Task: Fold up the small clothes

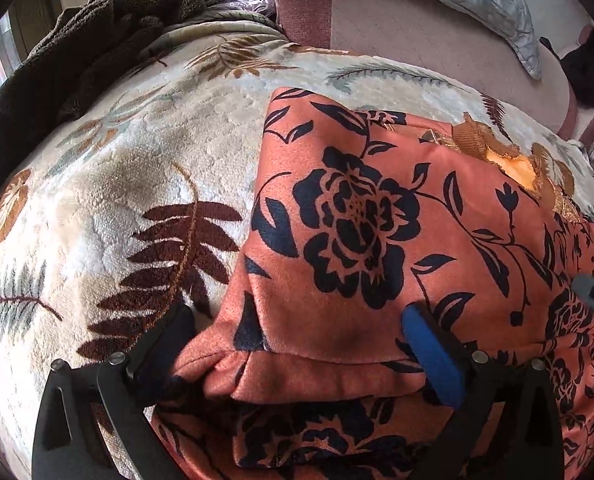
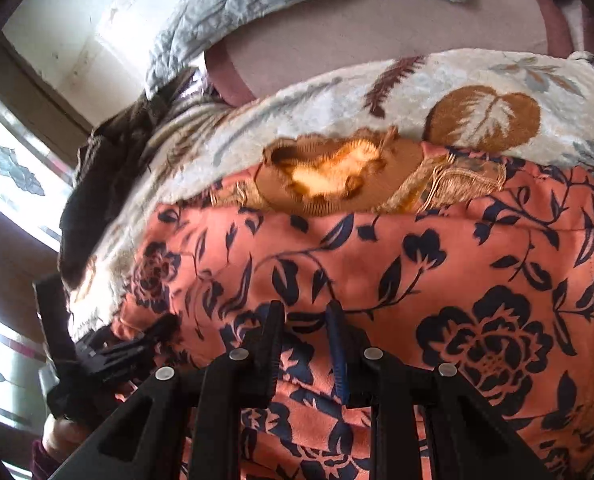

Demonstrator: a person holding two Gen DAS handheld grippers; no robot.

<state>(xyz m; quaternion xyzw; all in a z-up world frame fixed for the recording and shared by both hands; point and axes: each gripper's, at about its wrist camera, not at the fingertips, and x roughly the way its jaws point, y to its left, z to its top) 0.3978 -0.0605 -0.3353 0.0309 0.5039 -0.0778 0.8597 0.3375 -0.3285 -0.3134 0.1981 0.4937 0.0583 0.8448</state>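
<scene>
An orange garment (image 1: 377,208) with dark blue flowers lies partly folded on a plush leaf-print blanket (image 1: 117,200). Its brown knitted collar (image 2: 329,176) with pale lining shows at the far edge. My left gripper (image 1: 297,316) stands wide open astride the garment's near folded edge, and its blue pad (image 1: 433,356) and the other finger are clear of the cloth. In the right wrist view my right gripper (image 2: 305,312) has its jaws narrow, pinching a ridge of the same garment (image 2: 477,264). The left gripper's black body (image 2: 109,352) shows at that view's left edge.
A dark brown fleece garment (image 1: 77,52) lies bunched at the blanket's far left. Beyond the blanket are a pink sheet (image 1: 437,52) and a grey quilted cover (image 1: 477,0). A bright window (image 2: 13,184) is on the left. A person's hand (image 2: 57,440) holds the left gripper.
</scene>
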